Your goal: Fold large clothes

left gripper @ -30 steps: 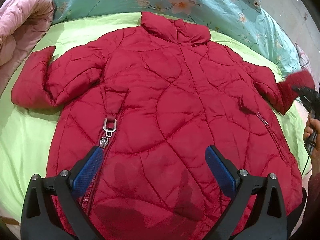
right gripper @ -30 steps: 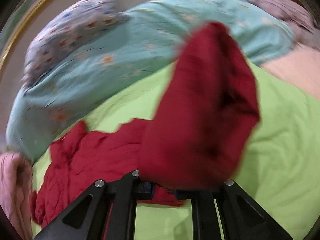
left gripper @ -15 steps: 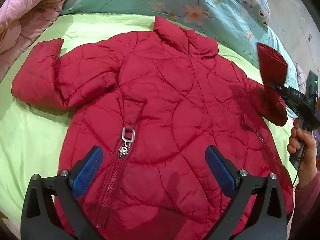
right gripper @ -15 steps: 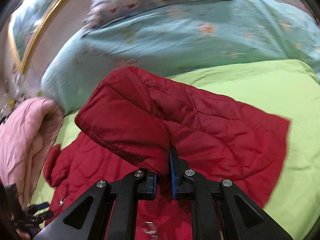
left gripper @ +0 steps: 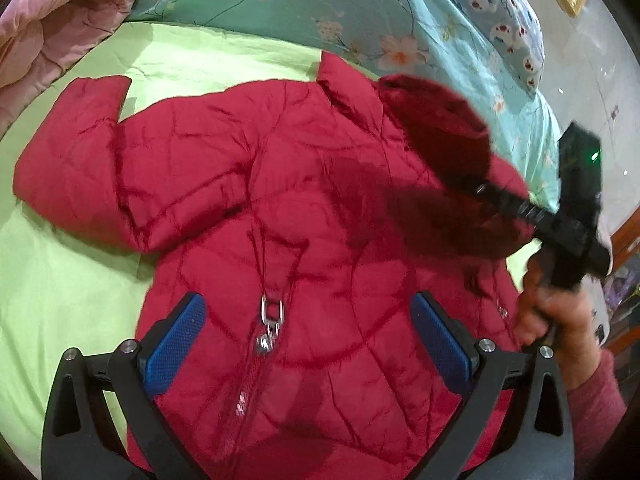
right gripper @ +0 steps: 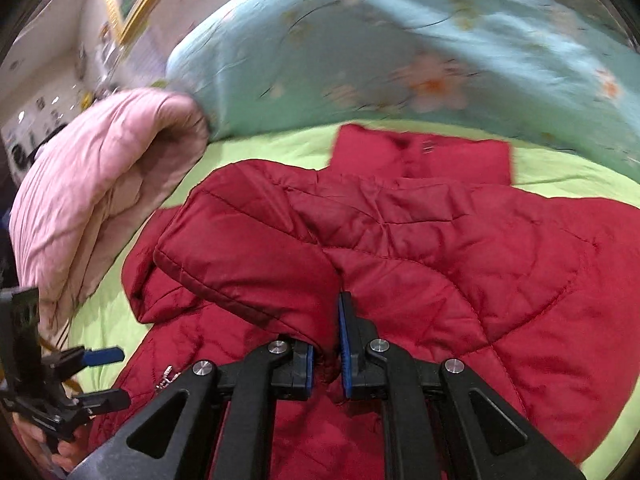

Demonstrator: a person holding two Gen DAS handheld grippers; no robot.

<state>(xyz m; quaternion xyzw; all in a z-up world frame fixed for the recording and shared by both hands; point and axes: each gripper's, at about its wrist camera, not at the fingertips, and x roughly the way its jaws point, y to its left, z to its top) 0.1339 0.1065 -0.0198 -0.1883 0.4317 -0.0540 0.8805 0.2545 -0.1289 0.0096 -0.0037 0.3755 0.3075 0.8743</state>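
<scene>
Right gripper (right gripper: 325, 354) is clenching the red jacket's (left gripper: 304, 216) sleeve (right gripper: 256, 256) over its chest; left gripper (left gripper: 308, 344) is hovering, fingers released.

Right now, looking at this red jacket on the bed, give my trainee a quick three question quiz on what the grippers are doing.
1. True or false: the left gripper is clamped on the red jacket.
2. Which part of the jacket does the right gripper hold? A collar, B sleeve, C zipper pull.
3. Fill in: the jacket lies on a ____ sheet.

Key: 1 false, its jaws stand wide open above the jacket. 2 B. 3 green.
</scene>
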